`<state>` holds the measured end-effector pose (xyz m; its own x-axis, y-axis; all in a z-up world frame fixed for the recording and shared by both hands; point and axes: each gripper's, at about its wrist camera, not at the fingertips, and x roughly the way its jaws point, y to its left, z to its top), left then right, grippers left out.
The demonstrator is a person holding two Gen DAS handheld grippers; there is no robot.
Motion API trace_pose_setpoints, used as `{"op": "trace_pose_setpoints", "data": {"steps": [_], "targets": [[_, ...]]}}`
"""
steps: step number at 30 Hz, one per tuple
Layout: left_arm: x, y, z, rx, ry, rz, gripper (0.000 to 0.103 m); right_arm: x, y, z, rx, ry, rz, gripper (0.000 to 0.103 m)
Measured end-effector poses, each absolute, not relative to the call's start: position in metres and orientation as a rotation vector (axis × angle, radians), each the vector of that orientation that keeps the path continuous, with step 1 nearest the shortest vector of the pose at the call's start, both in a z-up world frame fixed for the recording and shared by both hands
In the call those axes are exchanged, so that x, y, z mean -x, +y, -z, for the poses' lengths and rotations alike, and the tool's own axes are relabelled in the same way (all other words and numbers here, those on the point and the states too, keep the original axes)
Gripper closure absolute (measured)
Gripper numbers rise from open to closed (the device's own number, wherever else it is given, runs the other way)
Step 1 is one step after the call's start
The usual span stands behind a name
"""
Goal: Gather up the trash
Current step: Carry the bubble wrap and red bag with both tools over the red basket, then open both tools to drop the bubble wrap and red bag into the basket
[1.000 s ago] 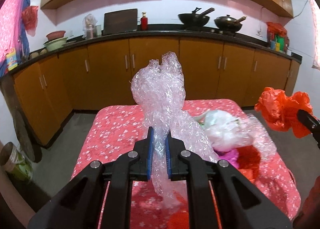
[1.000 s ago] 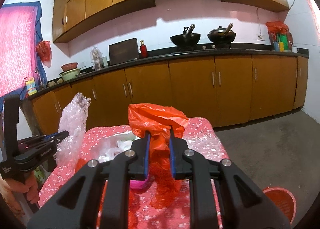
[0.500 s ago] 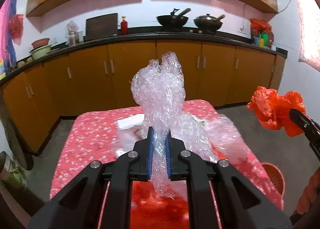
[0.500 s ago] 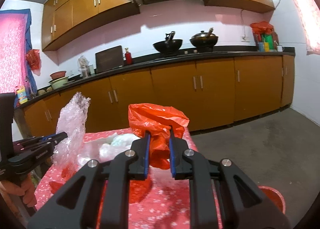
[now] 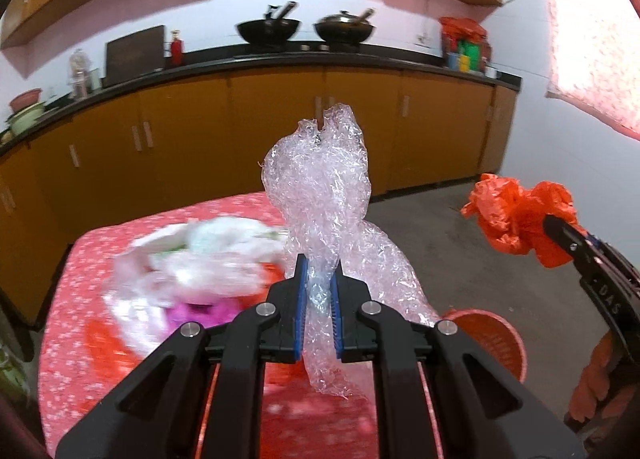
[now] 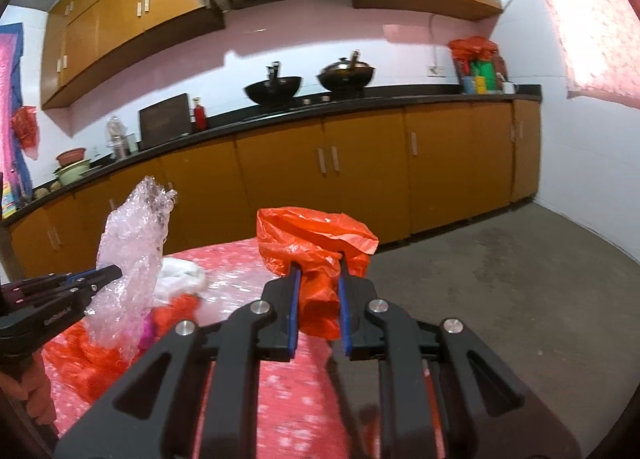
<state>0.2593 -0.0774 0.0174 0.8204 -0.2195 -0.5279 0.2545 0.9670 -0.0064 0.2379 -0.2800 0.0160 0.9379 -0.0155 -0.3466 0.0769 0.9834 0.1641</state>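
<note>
My left gripper [image 5: 319, 279] is shut on a crumpled wad of clear bubble wrap [image 5: 320, 179] that stands up above the fingers. My right gripper [image 6: 319, 279] is shut on a crumpled orange plastic bag [image 6: 316, 243]. In the left wrist view the orange bag [image 5: 516, 219] and the right gripper show at the right, over the floor. In the right wrist view the bubble wrap [image 6: 132, 243] and the left gripper [image 6: 108, 273] show at the left. An orange basket [image 5: 492, 335] stands on the floor beside the table, below the right gripper.
A table with a red flowered cloth [image 5: 76, 299] carries blurred white, pink and red bags [image 5: 200, 259]. Orange kitchen cabinets [image 5: 360, 131] run along the back wall under a black counter with two woks [image 5: 268, 29]. Grey floor [image 6: 520, 279] lies to the right.
Both grippers have swung to the right with their loads. The table has slid to the left in both views, and the orange basket on the floor has come into the left wrist view.
</note>
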Motion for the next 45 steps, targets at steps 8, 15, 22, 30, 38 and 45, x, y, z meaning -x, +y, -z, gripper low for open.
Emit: {"op": "trace_pose_setpoints", "data": {"steps": [8, 15, 22, 30, 38, 45], "targets": [[-0.261, -0.151, 0.009, -0.071, 0.623, 0.376, 0.092, -0.229, -0.348, 0.018, -0.181, 0.412, 0.167, 0.086], [-0.249, -0.224, 0.057, -0.102, 0.724, 0.473, 0.092, -0.214, -0.408, 0.074, -0.188, 0.531, 0.276, 0.086], [-0.235, -0.276, 0.109, -0.174, 0.869, 0.536, 0.092, -0.211, -0.443, 0.129, -0.206, 0.658, 0.313, 0.086], [-0.232, -0.306, 0.144, -0.244, 0.982, 0.549, 0.092, -0.218, -0.463, 0.166, -0.256, 0.732, 0.315, 0.086], [-0.254, -0.327, 0.159, -0.284, 1.039, 0.535, 0.089, -0.234, -0.467, 0.171, -0.284, 0.744, 0.258, 0.083], [-0.261, -0.333, 0.16, -0.26, 1.043, 0.537, 0.072, -0.235, -0.469, 0.173, -0.296, 0.745, 0.246, 0.075]]}}
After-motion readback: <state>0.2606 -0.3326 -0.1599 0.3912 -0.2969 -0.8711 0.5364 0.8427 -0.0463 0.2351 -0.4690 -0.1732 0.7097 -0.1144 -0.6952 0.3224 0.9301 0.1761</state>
